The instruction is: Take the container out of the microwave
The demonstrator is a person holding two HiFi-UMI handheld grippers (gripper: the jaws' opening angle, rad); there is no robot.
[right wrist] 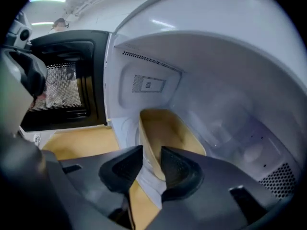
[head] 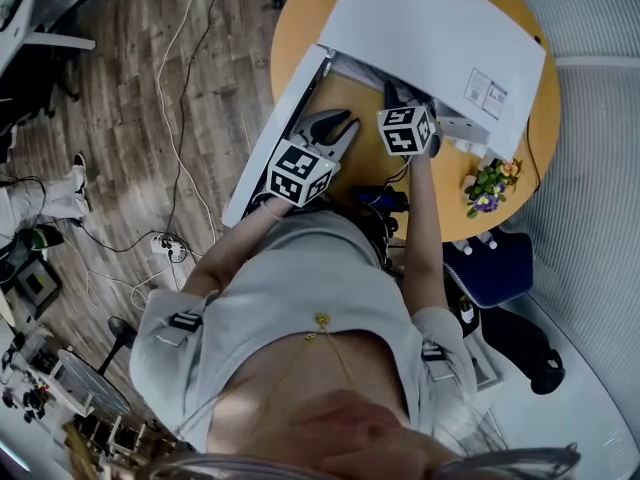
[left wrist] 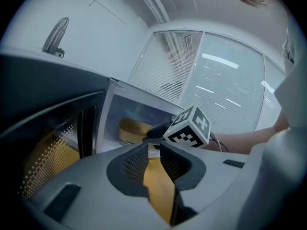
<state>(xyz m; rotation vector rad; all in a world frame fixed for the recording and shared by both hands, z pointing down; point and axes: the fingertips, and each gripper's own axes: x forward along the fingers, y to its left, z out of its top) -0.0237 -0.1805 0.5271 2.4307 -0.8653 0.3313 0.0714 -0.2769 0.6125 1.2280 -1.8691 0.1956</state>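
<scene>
Container [right wrist: 172, 128] sits partly hidden behind right tool [right wrist: 152, 152], jaws parted astride its rim; left tool [left wrist: 154, 147] parted, empty.

Table: round, yellow-orange top [head: 300, 28]; stands on a wood-plank floor [head: 120, 88].
Microwave: white [head: 430, 38], covers most of the table from middle to far edge; open door [head: 275, 138] lies along the left edge.
Flowers: small bunch [head: 488, 183] at the right edge, just beside the microwave's front corner.
Floor: power strip [head: 163, 243] left of the table, well apart from it.
</scene>
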